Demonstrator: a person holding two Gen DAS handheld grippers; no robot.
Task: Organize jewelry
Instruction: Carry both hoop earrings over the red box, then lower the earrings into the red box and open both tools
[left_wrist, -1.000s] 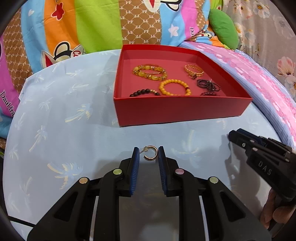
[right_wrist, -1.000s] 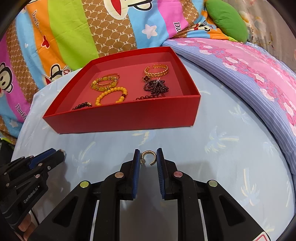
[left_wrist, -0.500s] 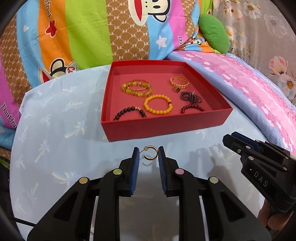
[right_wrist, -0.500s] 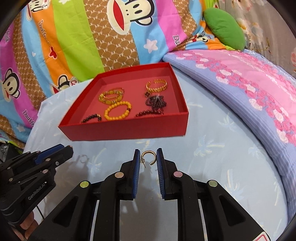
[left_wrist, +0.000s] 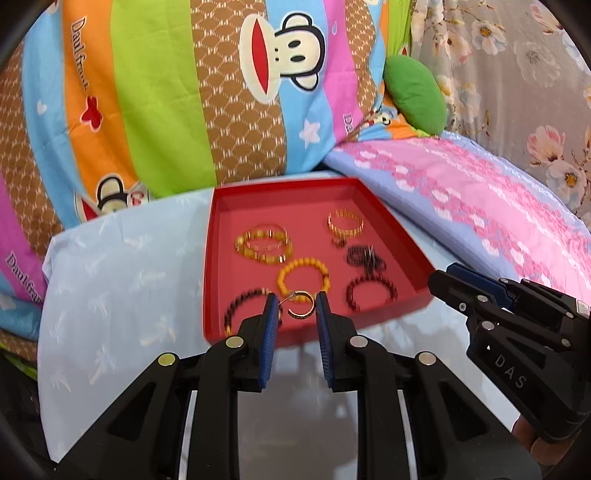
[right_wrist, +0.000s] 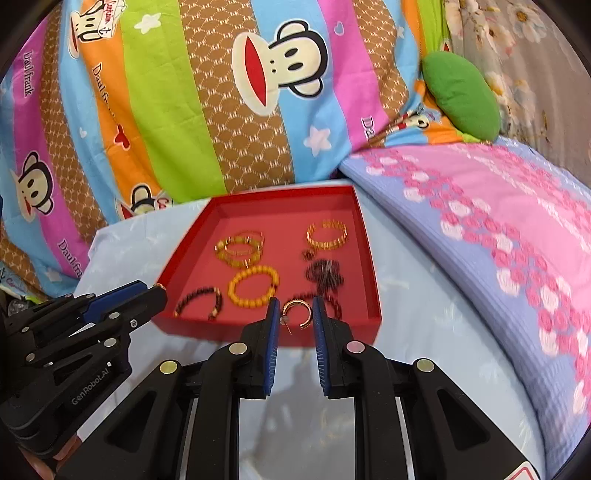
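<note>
A red open box stands on the light blue cloth and holds several bracelets, gold, amber, yellow and dark beaded. My left gripper is shut on a small gold hoop earring, raised over the box's near wall. My right gripper is shut on a second gold hoop earring, also raised over the near wall. Each gripper shows in the other's view, the right and the left.
A striped monkey-print pillow leans behind the box. A pink and lilac flowered quilt rises on the right, with a green cushion beyond it. The blue cloth spreads to the left of the box.
Both grippers have lifted off the cloth with their earrings and moved forward, so the box now shows from higher up, under the fingertips.
</note>
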